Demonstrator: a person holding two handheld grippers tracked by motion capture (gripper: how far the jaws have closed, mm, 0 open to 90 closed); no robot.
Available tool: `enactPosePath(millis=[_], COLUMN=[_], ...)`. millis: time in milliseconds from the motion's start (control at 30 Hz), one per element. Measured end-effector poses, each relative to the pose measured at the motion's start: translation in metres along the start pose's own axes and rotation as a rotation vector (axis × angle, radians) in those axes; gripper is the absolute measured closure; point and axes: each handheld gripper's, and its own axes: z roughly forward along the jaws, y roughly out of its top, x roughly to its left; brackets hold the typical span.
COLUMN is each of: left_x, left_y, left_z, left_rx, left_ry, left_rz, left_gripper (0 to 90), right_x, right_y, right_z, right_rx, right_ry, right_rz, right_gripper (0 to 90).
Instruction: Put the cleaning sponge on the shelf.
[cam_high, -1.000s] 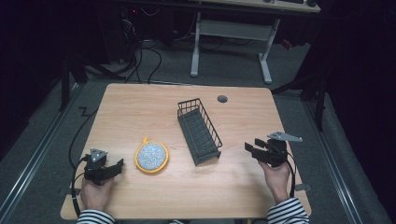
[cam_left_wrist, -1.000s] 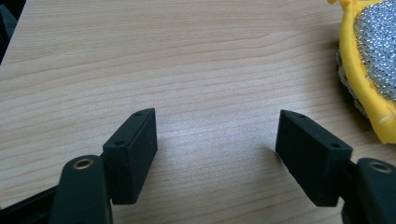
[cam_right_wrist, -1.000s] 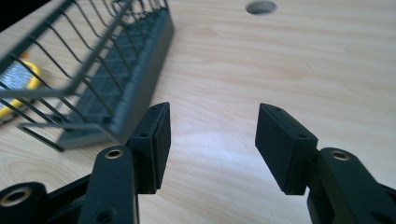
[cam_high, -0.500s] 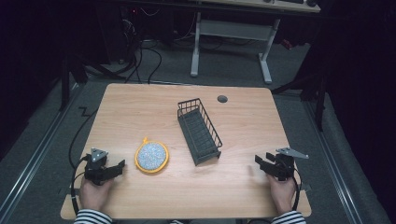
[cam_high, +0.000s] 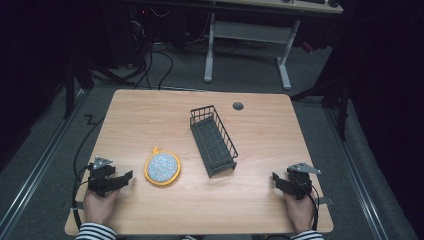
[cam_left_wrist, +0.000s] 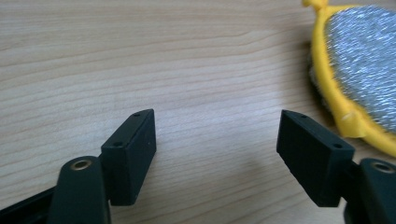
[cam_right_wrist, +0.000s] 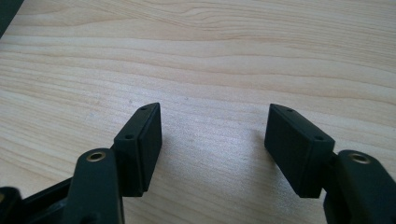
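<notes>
Dark surroundings frame a light wooden table (cam_high: 150, 115); a second desk frame (cam_high: 245, 45) stands on the grey floor beyond it, with cables trailing nearby.

Scouring pad (cam_high: 162, 168): round; speckled silver-grey mesh face; yellow fabric rim with a small knotted tab at the far edge; lies flat on the table, left of centre, near the front. In the left gripper view the pad (cam_left_wrist: 359, 74) sits ahead and to the right of the jaws, apart from them; the yellow binding shows a stitched fold.

Wire basket (cam_high: 212, 140): black, rectangular, open-topped, set at a slant near the table's middle, just right of the pad, not touching it; a small round grommet (cam_high: 238, 106) lies behind it.

Left gripper (cam_high: 122, 177): held low at the front left corner, jaws spread wide, nothing between them but bare wood; left gripper view confirms (cam_left_wrist: 215, 140).

Right gripper (cam_high: 276, 179): held low at the front right, well apart from the basket; jaws spread wide over bare wood (cam_right_wrist: 212, 140).
</notes>
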Motion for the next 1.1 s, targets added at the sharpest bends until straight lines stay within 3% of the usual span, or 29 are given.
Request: enactPosePath(millis=[133,333,533,633,767,867,933,1100], left_x=[-0.004,-0.026,-0.043,-0.049,-0.056,-0.060,-0.061,-0.060], left_y=[0.005,0.029,0.045,0.050,0.054,0.055,0.056,0.055], left_z=[-0.005,-0.008,0.005,0.014,0.026,0.032,0.038,0.047], left_rx=[-0.016,-0.003,0.039,0.074,0.109,0.119,0.133,0.148], left_ry=[-0.041,-0.081,-0.096,-0.115,-0.106,-0.089,-0.076,-0.128], left_rz=[-0.016,0.037,0.080,0.089,0.094,0.103,0.114,0.108], left_gripper=[29.9,29.9,29.1,27.3,27.9,30.2,36.4,46.9], right_x=[0.000,0.000,0.000,0.000,0.000,0.000,0.000,0.000], right_y=[0.000,0.000,0.000,0.000,0.000,0.000,0.000,0.000], right_z=[0.000,0.000,0.000,0.000,0.000,0.000,0.000,0.000], right_rx=[0.001,0.000,0.003,0.001,0.003,0.003,0.001,0.003], right_ry=[0.001,0.002,0.006,0.006,0.008,0.009,0.010,0.010], right_rz=[0.000,0.001,-0.001,-0.002,-0.001,-0.001,-0.002,-0.001], right_gripper=[36.3,36.2,35.0,35.0,34.8,34.4,34.4,34.5])
